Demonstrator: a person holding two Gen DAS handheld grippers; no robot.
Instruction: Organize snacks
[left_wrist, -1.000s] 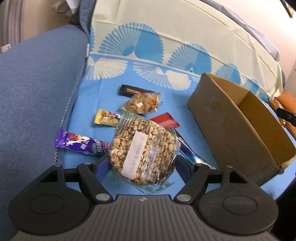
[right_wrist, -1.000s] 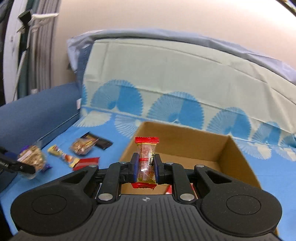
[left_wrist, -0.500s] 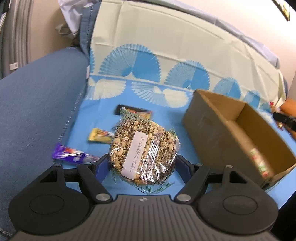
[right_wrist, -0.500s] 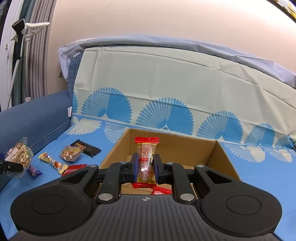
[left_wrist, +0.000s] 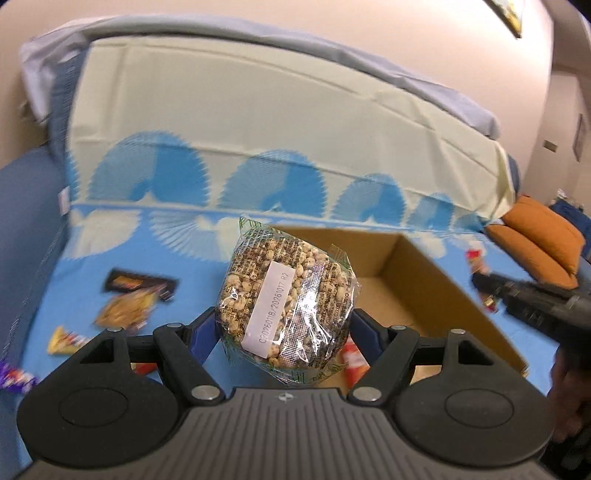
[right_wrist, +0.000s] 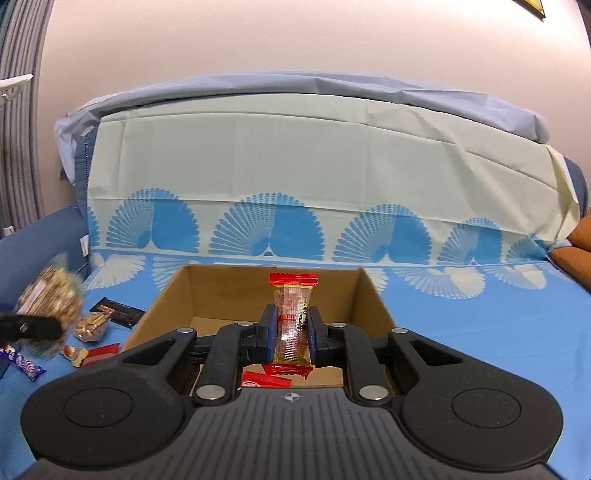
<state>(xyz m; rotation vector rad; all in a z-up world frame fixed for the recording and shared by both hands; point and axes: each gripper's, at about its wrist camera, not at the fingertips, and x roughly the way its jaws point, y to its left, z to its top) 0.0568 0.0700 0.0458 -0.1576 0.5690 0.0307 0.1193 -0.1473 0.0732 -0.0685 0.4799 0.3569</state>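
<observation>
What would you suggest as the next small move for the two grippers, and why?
Probably open the right gripper: it holds the red-ended candy upright over the open cardboard box, where a red packet already lies. The left gripper grips the puffed-grain bag at the box's near edge and could follow.

White sticker (left_wrist: 269, 307) on the nut bag (left_wrist: 284, 302) — "C20260118/20261017 R2".

A brown cardboard box (right_wrist: 369, 295) is sitting on a blue sheet (right_wrist: 461, 317) showing pale and blue fan shapes. A red-ended clear candy wrapper (right_wrist: 291, 321) is glinting; an orange cushion (left_wrist: 539, 243) is glowing beside it.
</observation>
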